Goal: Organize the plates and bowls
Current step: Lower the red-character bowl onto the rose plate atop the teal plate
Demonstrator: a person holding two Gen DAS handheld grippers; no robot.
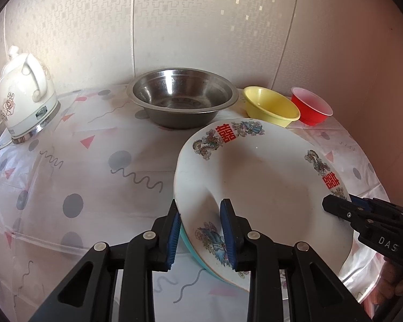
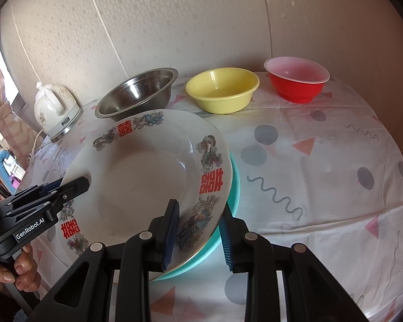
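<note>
Fingers of the left gripper (image 1: 201,234) and right gripper (image 2: 198,234) each clamp opposite rims of the decorated plate (image 1: 260,177), which rests tilted over a turquoise plate (image 2: 235,187) on the worktop (image 2: 322,187). Both hands are equally near; the steel bowl (image 1: 182,102), yellow bowl (image 2: 221,90) and red bowl (image 2: 297,80) stand beyond the plate, toward the wall

The left gripper (image 1: 202,232) points steeply downward, its blue-padded jaws closed on the near-left rim of the white decorated plate (image 1: 263,177) stacked on a teal one. The right gripper (image 2: 198,232) tilts down likewise, clamping the opposite rim. A hand (image 2: 12,271) wraps the left gripper's handle.
</note>
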